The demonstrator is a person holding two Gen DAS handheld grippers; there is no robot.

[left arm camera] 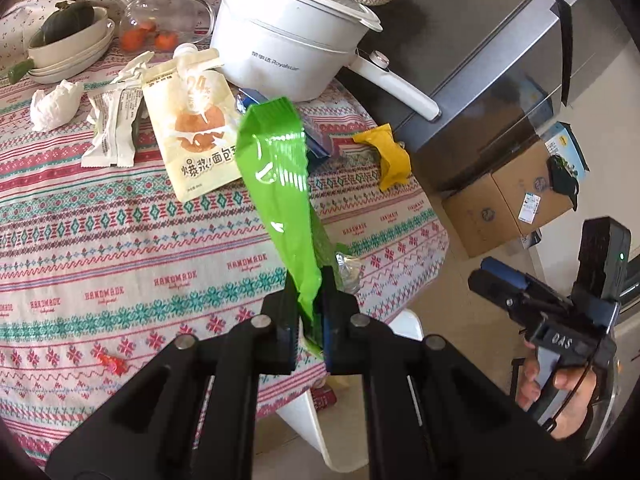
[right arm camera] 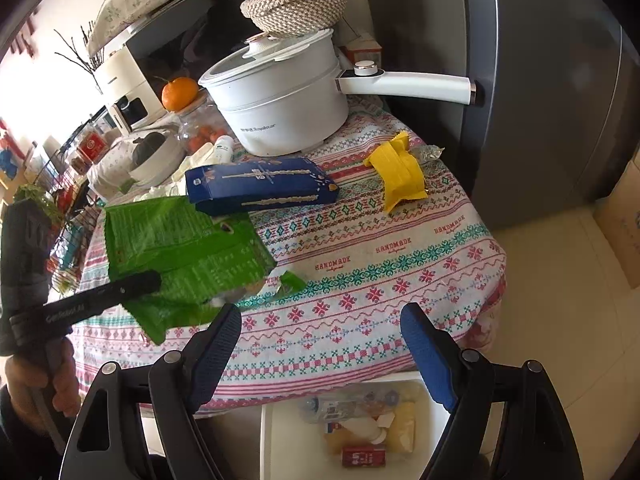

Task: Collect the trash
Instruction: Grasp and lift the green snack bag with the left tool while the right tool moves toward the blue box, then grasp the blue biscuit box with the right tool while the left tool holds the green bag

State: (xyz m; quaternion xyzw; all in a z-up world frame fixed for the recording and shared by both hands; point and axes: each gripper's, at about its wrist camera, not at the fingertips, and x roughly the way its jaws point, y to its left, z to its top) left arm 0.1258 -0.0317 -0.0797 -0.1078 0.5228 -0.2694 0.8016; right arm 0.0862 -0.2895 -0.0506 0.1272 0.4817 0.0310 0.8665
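My left gripper [left arm camera: 310, 300] is shut on a green snack bag [left arm camera: 280, 184] and holds it up above the patterned tablecloth [left arm camera: 120, 240]. The bag also shows in the right wrist view [right arm camera: 180, 256] with the left gripper [right arm camera: 136, 284] on it. My right gripper [right arm camera: 320, 332] is open and empty, above the table's near edge and a white bin [right arm camera: 276, 432] with trash in it. On the table lie a yellow wrapper [right arm camera: 400, 176], a blue box [right arm camera: 260, 190], a cream pouch [left arm camera: 196, 128], white wrappers [left arm camera: 112, 128] and a crumpled tissue [left arm camera: 56, 104].
A white electric pot [left arm camera: 288, 40] with a long handle [right arm camera: 420, 84] stands at the back. Bowls [left arm camera: 68, 52], a glass jar [left arm camera: 160, 20] and an orange [right arm camera: 179, 93] sit behind. A grey fridge [right arm camera: 540, 100] and cardboard boxes [left arm camera: 508, 196] stand to the right.
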